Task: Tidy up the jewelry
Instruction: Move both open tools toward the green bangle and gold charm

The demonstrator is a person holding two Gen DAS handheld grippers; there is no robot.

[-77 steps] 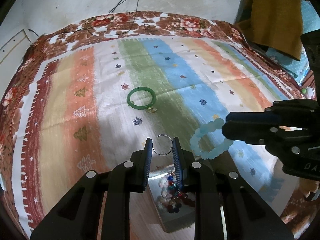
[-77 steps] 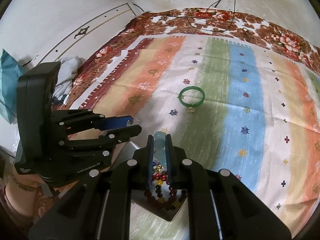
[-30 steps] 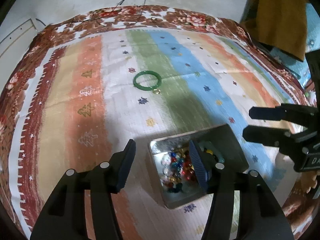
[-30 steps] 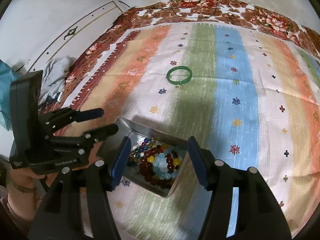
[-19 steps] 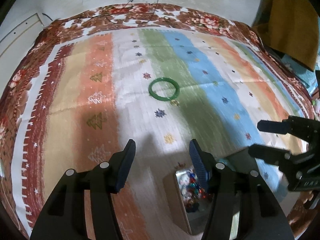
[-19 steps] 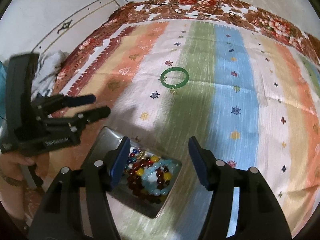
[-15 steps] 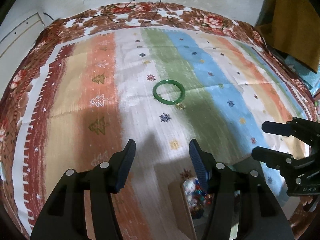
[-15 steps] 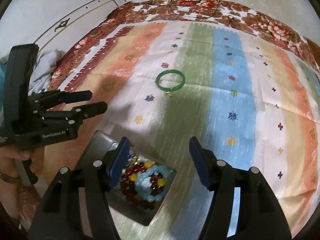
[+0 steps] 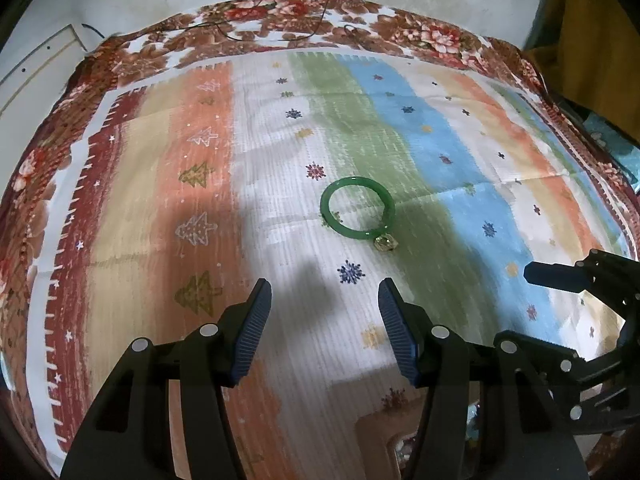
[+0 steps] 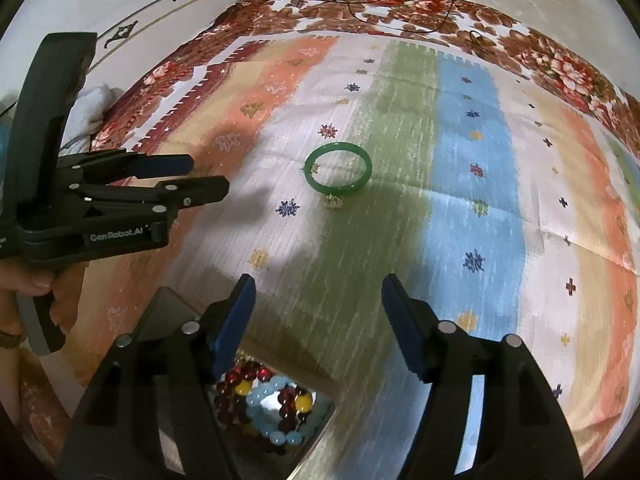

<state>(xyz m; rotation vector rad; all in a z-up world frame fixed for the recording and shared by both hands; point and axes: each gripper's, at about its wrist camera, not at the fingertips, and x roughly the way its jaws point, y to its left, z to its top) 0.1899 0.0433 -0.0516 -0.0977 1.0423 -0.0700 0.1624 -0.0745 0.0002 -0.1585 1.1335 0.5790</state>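
A green bangle (image 9: 357, 208) (image 10: 338, 168) lies flat on the striped cloth, with a small gold ring (image 9: 385, 243) (image 10: 334, 201) touching its near edge. My left gripper (image 9: 324, 300) is open and empty, short of the bangle. My right gripper (image 10: 316, 300) holds nothing and its jaws are opening, also short of the bangle. Under the right gripper sits a metal tin (image 10: 276, 408) holding red, yellow and pale blue bead bracelets. In the left wrist view only a corner of the tin (image 9: 384, 436) shows. Each gripper appears at the edge of the other's view.
The striped cloth (image 9: 200, 200) with a floral border covers the work surface. Thin black wires (image 9: 312, 20) trail across its far edge. A mustard cloth (image 9: 584, 40) hangs at the far right, a white rag (image 10: 94, 108) lies off the left edge. A hand (image 10: 36, 292) grips the left handle.
Both grippers have moved forward from over the tin toward the bangle, which now looks larger and nearer. The tin has slid to the bottom of both views. The right jaws stand slightly wider.
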